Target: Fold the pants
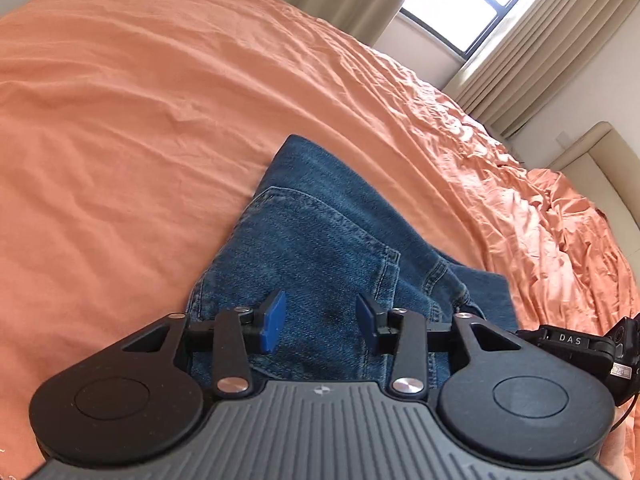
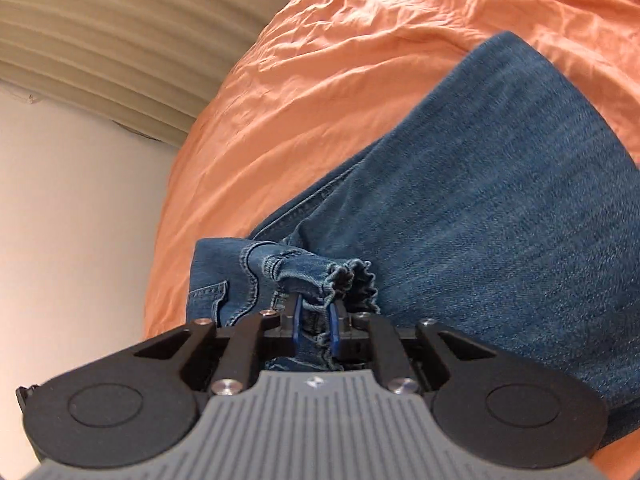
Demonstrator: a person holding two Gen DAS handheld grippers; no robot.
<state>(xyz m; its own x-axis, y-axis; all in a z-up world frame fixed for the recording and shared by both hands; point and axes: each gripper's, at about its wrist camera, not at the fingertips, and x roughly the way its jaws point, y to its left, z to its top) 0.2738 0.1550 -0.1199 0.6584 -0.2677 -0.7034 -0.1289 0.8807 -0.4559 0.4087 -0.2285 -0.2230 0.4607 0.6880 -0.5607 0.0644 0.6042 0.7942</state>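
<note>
Lying folded on a wrinkled orange cotton bedsheet [image 1: 140, 112], blue denim pants [image 1: 316, 232] with stitched back pocket facing up, one corner reaching toward the far side of the bed. Hovering over the near part of the denim, left gripper [image 1: 321, 322], black-armed with a grey ribbed body, blue pads [image 1: 274, 320] standing well apart with nothing between them and only cloth showing below. Showing at the right edge of the left wrist view, part of a second black device marked "DAS" [image 1: 572, 340], just beside the pants. Pinching a bunched, frayed hem of the pants [image 2: 500, 200] in the right wrist view, right gripper [image 2: 316, 322], its two blue pads [image 2: 297, 320] drawn close together with gathered denim squeezed between them. Spreading away to the far right of that grip, a broad flat panel of denim, resting on the orange bedsheet [image 2: 320, 92]; curling to the left of the grip, a seamed fold with a small pocket edge. Standing beyond the far side of the bed, beige pleated curtains [image 1: 532, 52] flanking a bright window [image 1: 460, 4], with a cream padded headboard [image 1: 596, 152] at the far right.
</note>
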